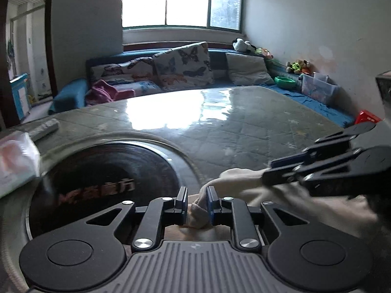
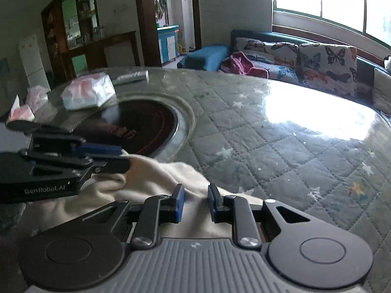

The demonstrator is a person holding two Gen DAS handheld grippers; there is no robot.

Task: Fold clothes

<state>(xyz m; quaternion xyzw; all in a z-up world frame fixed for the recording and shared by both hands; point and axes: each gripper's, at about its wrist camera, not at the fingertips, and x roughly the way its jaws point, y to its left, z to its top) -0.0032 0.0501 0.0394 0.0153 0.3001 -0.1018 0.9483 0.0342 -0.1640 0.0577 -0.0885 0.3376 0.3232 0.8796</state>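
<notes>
A cream garment [image 1: 239, 183] lies bunched at the near edge of a round table [image 1: 220, 127] with a quilted cover under glass. My left gripper [image 1: 197, 205] is shut on a wad of the garment, which fills the gap between its blue pads. From the right, my right gripper [image 1: 267, 171] comes in with its fingers closed on another part of the cloth. In the right wrist view the garment [image 2: 156, 171] runs between the right gripper's [image 2: 196, 204] pads, and the left gripper [image 2: 123, 157] pinches it at the left.
A dark round hob [image 1: 110, 168] is set into the table just left of the garment. A tissue pack [image 2: 88, 95] and a flat grey box [image 2: 132, 76] lie beyond it. A sofa with butterfly cushions [image 1: 183, 66] stands behind the table.
</notes>
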